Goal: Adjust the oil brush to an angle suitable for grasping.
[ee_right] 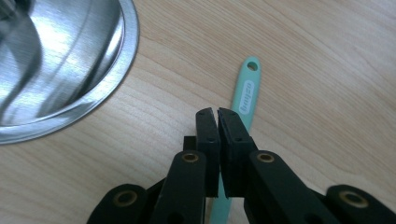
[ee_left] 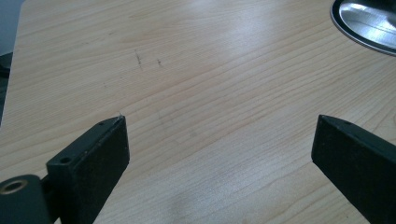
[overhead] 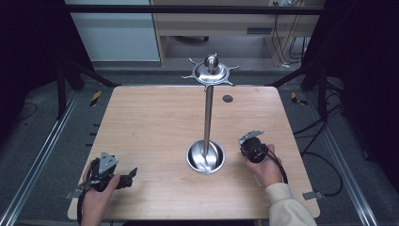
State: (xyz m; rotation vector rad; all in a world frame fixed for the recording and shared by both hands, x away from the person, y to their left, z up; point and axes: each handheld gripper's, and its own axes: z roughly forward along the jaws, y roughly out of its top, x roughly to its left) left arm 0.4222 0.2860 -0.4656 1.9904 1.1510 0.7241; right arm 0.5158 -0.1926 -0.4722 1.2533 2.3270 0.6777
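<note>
Mint handle under the right tool

The right tool (ee_right: 218, 112) had its jaws nearly together, gripping nothing; the mint handle (ee_right: 246, 95) lay flat on the table (ee_right: 303, 56) beneath, its holed end toward 1 o'clock.

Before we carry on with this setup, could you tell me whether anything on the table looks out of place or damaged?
Nothing stands out. The tall steel stand with a round dish base is upright on the pale wooden table. A mint-green plastic handle lies flat on the wood beneath the right gripper, whose jaws are shut. Faint scuffs mark the wood.
</note>
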